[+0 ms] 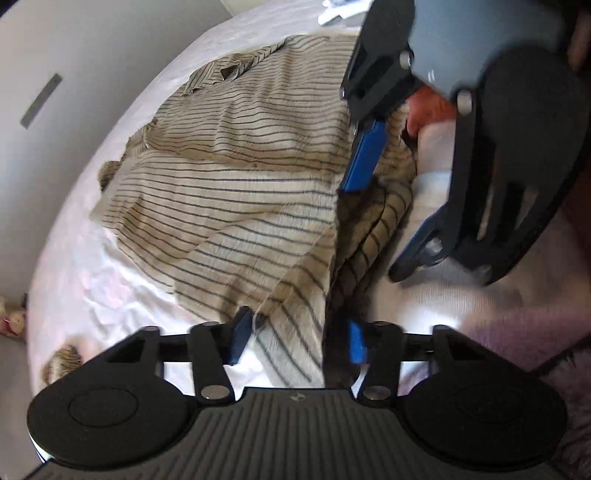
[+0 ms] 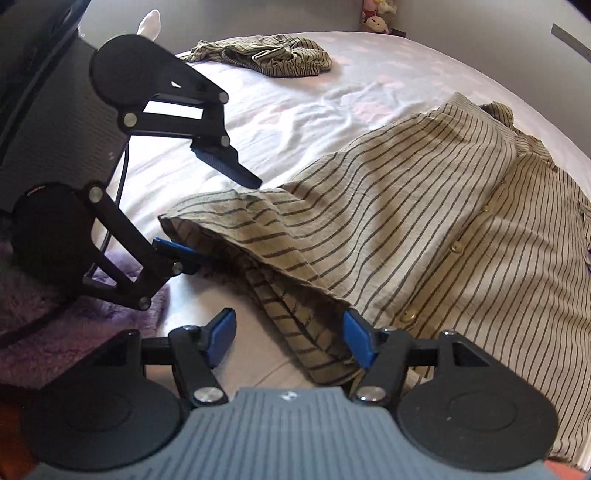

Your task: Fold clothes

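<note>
A beige button-up shirt with dark stripes point(image 1: 240, 177) point(image 2: 443, 221) lies spread on the bed, its near hem bunched and folded under. My left gripper point(image 1: 297, 339) is open, and the hem edge runs between its blue pads point(image 1: 238, 338). The right wrist view shows that gripper point(image 2: 225, 218) straddling the shirt's corner, one finger above the cloth and one slipped under it. My right gripper point(image 2: 288, 341) is open too, with the rumpled hem between its pads point(image 2: 358, 343). From the left wrist view it point(image 1: 373, 229) hovers over the same edge, close to the left gripper.
The bed has a white and pale pink sheet point(image 2: 314, 103) point(image 1: 92, 280). A second striped garment point(image 2: 266, 55) lies crumpled at the far side. Purple fuzzy fabric point(image 2: 37, 295) point(image 1: 535, 339) covers the near edge. Plush toys point(image 2: 376, 14) sit by the grey wall.
</note>
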`<state>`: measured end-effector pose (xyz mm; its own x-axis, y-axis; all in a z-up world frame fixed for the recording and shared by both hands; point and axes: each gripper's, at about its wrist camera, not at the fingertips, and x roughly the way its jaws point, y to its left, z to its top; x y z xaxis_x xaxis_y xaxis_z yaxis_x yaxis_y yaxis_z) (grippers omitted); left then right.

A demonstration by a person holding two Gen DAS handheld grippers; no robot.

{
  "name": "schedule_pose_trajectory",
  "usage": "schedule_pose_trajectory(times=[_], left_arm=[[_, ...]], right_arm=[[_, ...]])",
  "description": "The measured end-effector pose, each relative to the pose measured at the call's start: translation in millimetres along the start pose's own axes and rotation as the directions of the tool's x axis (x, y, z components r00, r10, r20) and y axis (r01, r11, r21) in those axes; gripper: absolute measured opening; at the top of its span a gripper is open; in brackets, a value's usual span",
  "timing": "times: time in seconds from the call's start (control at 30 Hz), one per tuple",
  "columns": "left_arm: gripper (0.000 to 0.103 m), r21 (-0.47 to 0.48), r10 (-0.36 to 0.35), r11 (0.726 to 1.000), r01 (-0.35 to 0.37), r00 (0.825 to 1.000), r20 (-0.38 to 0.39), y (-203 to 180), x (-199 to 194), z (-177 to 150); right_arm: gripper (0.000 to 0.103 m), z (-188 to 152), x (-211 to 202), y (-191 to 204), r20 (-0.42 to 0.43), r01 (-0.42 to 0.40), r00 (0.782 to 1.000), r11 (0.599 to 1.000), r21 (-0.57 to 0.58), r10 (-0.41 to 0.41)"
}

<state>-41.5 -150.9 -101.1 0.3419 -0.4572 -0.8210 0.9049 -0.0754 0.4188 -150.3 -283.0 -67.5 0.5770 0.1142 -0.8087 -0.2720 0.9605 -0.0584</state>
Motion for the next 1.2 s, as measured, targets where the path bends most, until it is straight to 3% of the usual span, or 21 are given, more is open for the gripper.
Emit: schedule_pose_trajectory(times=[0.03,0.13,0.17,0.2,0.37,0.47,0.57,0.8,0.9,1.03,1.13,1.2], left_arm=[[0.011,-0.037,-0.013,0.999,0.012,1.000,-0.011,4,1,1],[0.004,-0.153,-0.046,0.987,0.045,0.999,-0.003,16,-3,0],[0.004,-0.194,-0.064,0.979,0.064,0.998,0.007,20,-8,0],[0.003,-0.231,-0.073,0.970,0.076,0.997,0.021,25,-14,-1],[0.003,-0.378,-0.113,0.915,0.140,0.989,0.092,40,-44,-7],[0.004,-0.377,-0.128,0.915,0.143,0.990,0.064,36,-36,-14],[0.009,-0.414,-0.157,0.898,0.152,0.987,0.022,33,-25,-23],[0.014,-0.489,-0.197,0.853,0.181,0.980,0.019,42,-33,-43],[0.022,-0.499,-0.200,0.846,0.189,0.979,0.032,48,-42,-46],[0.032,-0.511,-0.202,0.836,0.198,0.978,0.049,56,-55,-50],[0.047,-0.536,-0.185,0.822,0.195,0.980,0.073,64,-64,-54],[0.047,-0.562,-0.150,0.809,0.173,0.985,0.088,70,-67,-57]], right_arm=[[0.058,0,-3,0,0.006,0.003,1.000,1.000,-0.005,-0.003],[0.044,2,-11,1,0.025,0.013,1.000,1.000,-0.020,-0.012],[0.017,2,-14,1,0.032,0.016,0.999,1.000,-0.025,-0.015],[0.002,2,-17,1,0.038,0.019,0.999,0.999,-0.030,-0.018],[0.002,4,-31,2,0.070,0.036,0.997,0.998,-0.054,-0.033],[0.002,3,-36,1,0.074,0.033,0.997,0.998,-0.048,-0.029],[0.004,-1,-37,-3,0.059,0.011,0.998,1.000,-0.018,-0.010],[0.007,-11,-40,-13,0.026,-0.039,0.999,0.998,0.053,0.037],[0.007,-15,-43,-20,0.017,-0.052,0.999,0.994,0.091,0.051],[0.009,-21,-64,-69,0.027,0.017,0.999,0.974,0.224,-0.023],[0.011,-35,-78,-117,-0.015,0.114,0.993,0.944,0.310,-0.115],[0.012,-46,-87,-154,-0.051,0.170,0.985,0.910,0.379,-0.163]])
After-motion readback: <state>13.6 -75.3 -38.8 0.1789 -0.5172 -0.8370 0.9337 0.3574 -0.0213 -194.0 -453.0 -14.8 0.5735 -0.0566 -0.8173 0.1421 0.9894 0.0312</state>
